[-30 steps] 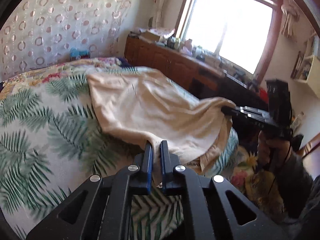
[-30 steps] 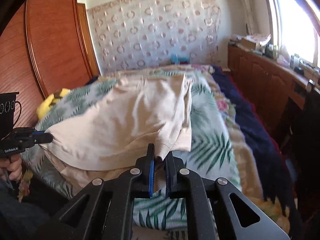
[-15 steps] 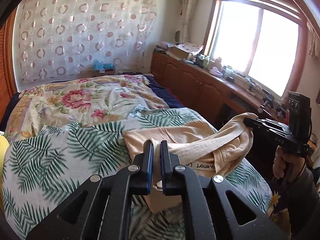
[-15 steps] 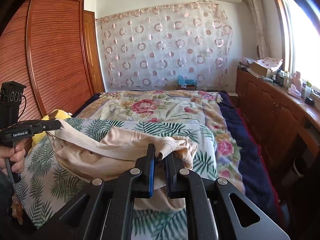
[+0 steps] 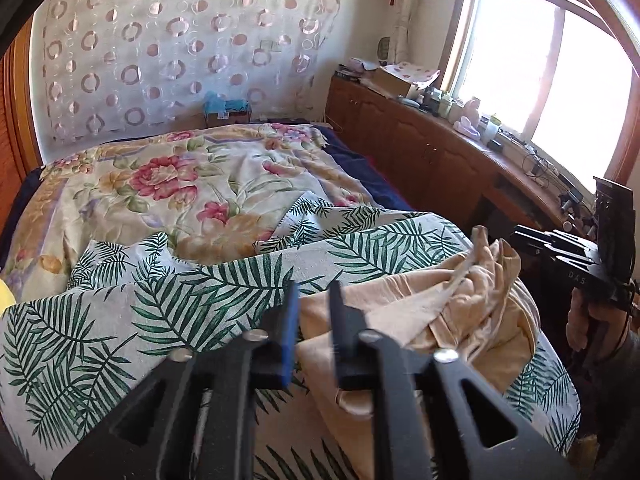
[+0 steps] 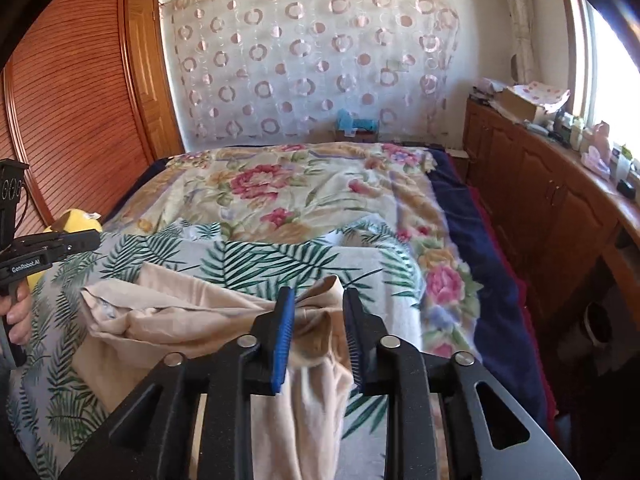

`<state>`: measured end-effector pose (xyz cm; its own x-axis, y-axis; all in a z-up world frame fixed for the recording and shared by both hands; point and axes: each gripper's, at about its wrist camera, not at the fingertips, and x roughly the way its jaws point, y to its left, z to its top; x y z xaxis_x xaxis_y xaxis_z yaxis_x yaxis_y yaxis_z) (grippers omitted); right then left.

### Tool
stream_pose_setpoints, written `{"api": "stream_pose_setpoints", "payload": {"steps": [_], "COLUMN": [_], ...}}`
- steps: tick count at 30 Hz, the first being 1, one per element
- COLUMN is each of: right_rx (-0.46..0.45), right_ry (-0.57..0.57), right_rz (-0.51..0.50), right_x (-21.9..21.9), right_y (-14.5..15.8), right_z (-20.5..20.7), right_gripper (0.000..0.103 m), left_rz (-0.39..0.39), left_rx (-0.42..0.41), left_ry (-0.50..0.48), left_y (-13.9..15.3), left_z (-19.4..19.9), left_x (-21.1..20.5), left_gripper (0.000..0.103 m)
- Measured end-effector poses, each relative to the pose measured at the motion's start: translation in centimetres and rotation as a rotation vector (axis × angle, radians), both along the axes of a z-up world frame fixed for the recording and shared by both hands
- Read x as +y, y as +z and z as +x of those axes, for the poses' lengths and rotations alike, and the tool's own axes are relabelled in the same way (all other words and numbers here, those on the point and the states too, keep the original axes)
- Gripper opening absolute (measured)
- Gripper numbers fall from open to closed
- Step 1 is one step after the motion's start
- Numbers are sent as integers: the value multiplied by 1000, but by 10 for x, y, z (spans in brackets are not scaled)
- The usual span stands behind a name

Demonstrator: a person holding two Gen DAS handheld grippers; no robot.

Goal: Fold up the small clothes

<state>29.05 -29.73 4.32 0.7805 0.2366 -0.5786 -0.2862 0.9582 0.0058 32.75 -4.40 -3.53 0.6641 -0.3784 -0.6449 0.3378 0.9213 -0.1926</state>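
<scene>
A beige garment (image 5: 452,312) lies bunched on the palm-leaf sheet (image 5: 120,320) at the near end of the bed. My left gripper (image 5: 314,300) is open just above its near edge, with cloth showing between and under the fingers. In the right wrist view the same garment (image 6: 168,316) lies crumpled, and my right gripper (image 6: 318,308) is open over a raised fold of it. Each gripper shows in the other's view: the right one (image 5: 532,236) at the garment's right end, the left one (image 6: 80,240) at its left end.
A floral quilt (image 6: 288,184) covers the far half of the bed, with a dark blue blanket (image 6: 480,248) along its right side. A wooden cabinet (image 5: 432,152) with clutter runs under the window. A wooden wardrobe (image 6: 80,112) stands left. A yellow toy (image 6: 78,218) lies at the left edge.
Both grippers pulled the spread garment toward the near end of the bed, then opened and let it go. It now lies bunched on the sheet.
</scene>
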Motion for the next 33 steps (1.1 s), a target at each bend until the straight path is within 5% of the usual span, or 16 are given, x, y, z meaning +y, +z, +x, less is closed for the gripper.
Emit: {"api": "stream_pose_setpoints", "payload": {"steps": [2,5,16,17,19,24,27,33], "right_rx": [-7,8,67,65,70,20,25,21], "right_ry": [29,71,155,162,202,79,-48,-118], "right_rz": [-16,-48,-40,-40,-33,5,28,23], "right_x": [2,3,-5,-5,-1,-12,-25,-32], "right_y": [2,-4,-7,-8,-8,-9,-9,-3], "right_z": [-10,-22,9,12,17,39,50,48], "right_gripper": [28,47,52,52,5,5,5,58], "left_rz": [17,41,54,58,65,78,170,166], "left_rx": [-10,13,80,85,92,65,-13,16], "left_ry": [-30,-71,-129,-128,-126,-95,36,144], "left_y": [-1,-9,-33,-35,-38,-34,-28,-34], "left_z": [-8,-19,-41,-39,-34,-5,20,40], "left_x": [1,0,-5,-7,-13,-29,-27,-2], "left_gripper": [53,71,74,74,74,74,74,74]}}
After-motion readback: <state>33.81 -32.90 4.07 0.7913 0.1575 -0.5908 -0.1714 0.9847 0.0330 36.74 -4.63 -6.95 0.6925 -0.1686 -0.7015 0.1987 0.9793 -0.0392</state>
